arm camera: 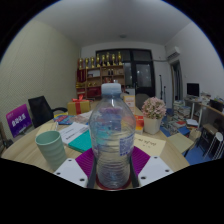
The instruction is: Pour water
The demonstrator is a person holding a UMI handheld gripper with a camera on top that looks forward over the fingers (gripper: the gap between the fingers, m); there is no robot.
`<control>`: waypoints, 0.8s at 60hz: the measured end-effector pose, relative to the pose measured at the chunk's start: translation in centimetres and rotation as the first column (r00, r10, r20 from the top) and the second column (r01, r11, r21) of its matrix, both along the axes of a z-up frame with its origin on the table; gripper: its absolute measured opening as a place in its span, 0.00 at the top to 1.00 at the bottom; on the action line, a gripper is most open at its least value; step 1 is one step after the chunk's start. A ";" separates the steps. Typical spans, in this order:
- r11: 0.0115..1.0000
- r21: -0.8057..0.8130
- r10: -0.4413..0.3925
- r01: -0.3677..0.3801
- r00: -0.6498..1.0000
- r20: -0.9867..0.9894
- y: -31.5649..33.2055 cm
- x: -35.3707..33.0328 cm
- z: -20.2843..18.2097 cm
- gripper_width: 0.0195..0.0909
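I held the tongs [111,172] clamped on one upright water bottle [111,135]. One green cup [51,150] stood left of them on the counter [25,152].

Even, bright indoor light from overhead; strong fisheye curvature bends the room's outer parts; distant shelving soft.

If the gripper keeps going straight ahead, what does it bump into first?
Nothing new at first: the clear plastic water bottle with a white cap already stands between the gripper fingers, which look closed on it. Beyond it, probably the small pot of dried flowers, though depth is hard to judge.
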State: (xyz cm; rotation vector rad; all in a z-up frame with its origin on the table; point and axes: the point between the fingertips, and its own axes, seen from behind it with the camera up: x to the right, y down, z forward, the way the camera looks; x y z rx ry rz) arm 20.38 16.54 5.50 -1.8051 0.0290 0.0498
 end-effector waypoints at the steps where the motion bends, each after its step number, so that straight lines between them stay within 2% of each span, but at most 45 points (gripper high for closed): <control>1: 1.000 -0.002 0.000 0.000 1.000 0.006 -0.1 -0.1 0.0 0.56; 3: 1.000 0.003 -0.002 0.002 1.000 0.016 -0.2 -0.1 0.1 0.55; 10: 0.999 0.000 -0.042 0.042 0.999 0.014 -0.4 0.1 0.2 0.39; 15: 0.994 -0.056 -0.089 0.091 0.995 0.036 -1.4 0.9 -0.4 0.09; 16: 0.994 -0.057 -0.095 0.098 0.995 0.042 -1.9 0.9 -0.3 0.08; 24: 0.991 -0.061 -0.117 0.120 0.992 0.047 -6.2 -0.1 1.7 0.10; 31: 0.988 -0.051 -0.144 0.146 0.989 0.040 -11.8 -1.9 5.6 0.10; 42: 0.984 -0.031 -0.174 0.177 0.983 0.066 -22.5 -8.5 12.2 0.10; 48: 0.980 -0.046 -0.189 0.192 0.980 0.064 -27.4 -12.0 14.5 0.10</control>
